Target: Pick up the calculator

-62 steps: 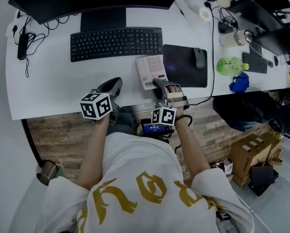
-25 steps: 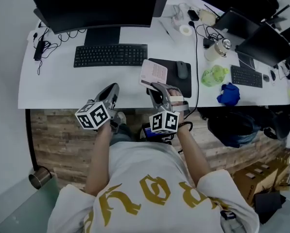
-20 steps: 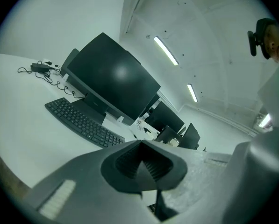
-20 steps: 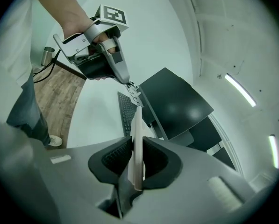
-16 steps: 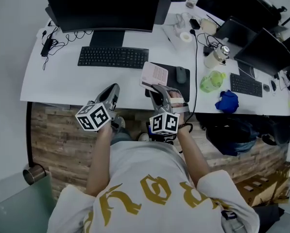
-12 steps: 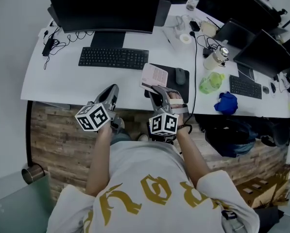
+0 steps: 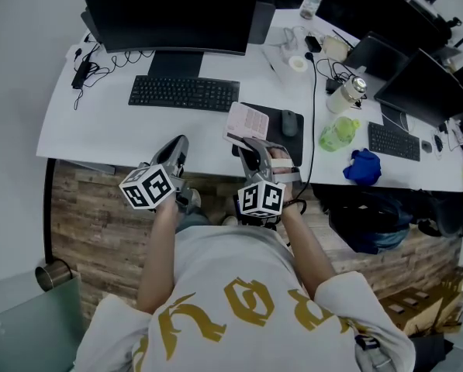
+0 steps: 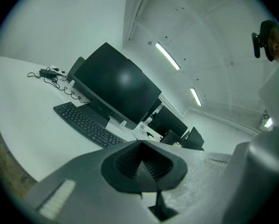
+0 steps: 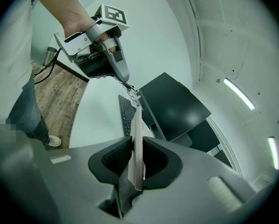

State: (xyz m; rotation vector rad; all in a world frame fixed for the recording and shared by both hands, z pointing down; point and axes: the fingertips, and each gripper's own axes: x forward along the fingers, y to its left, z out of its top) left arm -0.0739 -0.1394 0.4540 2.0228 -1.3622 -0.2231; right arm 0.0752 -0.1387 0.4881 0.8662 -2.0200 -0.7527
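Observation:
The pale calculator (image 7: 247,122) hangs above the desk's front edge, tilted, with my right gripper (image 7: 250,144) shut on its near end. In the right gripper view the calculator (image 9: 136,143) shows edge-on, a thin slab pinched between the two dark pads. My left gripper (image 7: 177,149) hovers over the front edge of the white desk (image 7: 99,130), left of the calculator, shut with nothing in it. The left gripper (image 9: 125,80) also shows in the right gripper view, held by a hand. In the left gripper view its pads (image 8: 144,164) meet.
A black keyboard (image 7: 184,93) lies before a monitor (image 7: 173,10). A mouse (image 7: 290,122) rests on a black mat (image 7: 281,134) under the calculator. A green bottle (image 7: 336,134), blue cloth (image 7: 363,167), mug (image 7: 347,90) and cables sit to the right. A metal bin (image 7: 51,273) stands on the floor.
The calculator came up off the desk in my right gripper and now hangs tilted above the mat. The head view pulled back; both grippers hold nearly still over the last half second.

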